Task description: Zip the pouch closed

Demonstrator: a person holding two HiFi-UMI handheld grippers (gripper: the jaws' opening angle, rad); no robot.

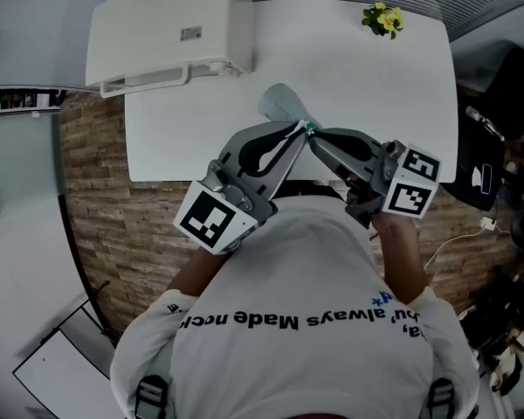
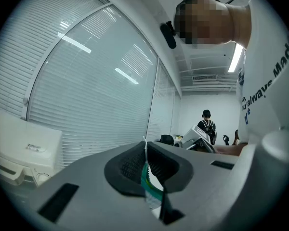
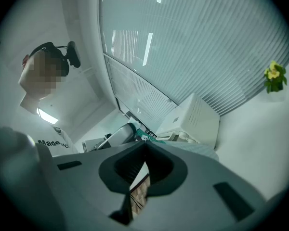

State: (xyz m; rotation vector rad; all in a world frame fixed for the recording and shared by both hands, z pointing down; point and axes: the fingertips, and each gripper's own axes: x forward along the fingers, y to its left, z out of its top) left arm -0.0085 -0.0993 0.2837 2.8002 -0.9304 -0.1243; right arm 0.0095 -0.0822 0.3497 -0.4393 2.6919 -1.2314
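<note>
- The pouch [image 1: 282, 103], pale grey-green, hangs in the air over the white worktop [image 1: 358, 77], in front of the person's chest, with both grippers meeting at its near edge.
- The left gripper [image 1: 297, 134] has its jaws closed on the pouch's edge; its own view shows a green-and-white strip pinched between the pads.
- The right gripper [image 1: 316, 134] has its jaws pressed together at the tips on a small pale piece that looks like the zip pull [image 3: 143, 136], right beside the left gripper's hold.
- The step in hand appears to be the start of the pull, since the two grippers sit tip to tip.
- To do it well, the left gripper should act as the anchor and hold the fabric taut, while the right draws the zip pull straight along the zip line, away from the left.
- Pulling at an angle could make the small pull slip from the jaws or bunch the soft fabric.
- Readable writing: the person's shirt [image 1: 288, 321] shows "always Made" in the head view, upside down, and part of the same line shows in both gripper views.
- The white box [image 1: 162, 33] at the worktop's far corner carries a small label [image 1: 190, 33], too small to read.
</note>
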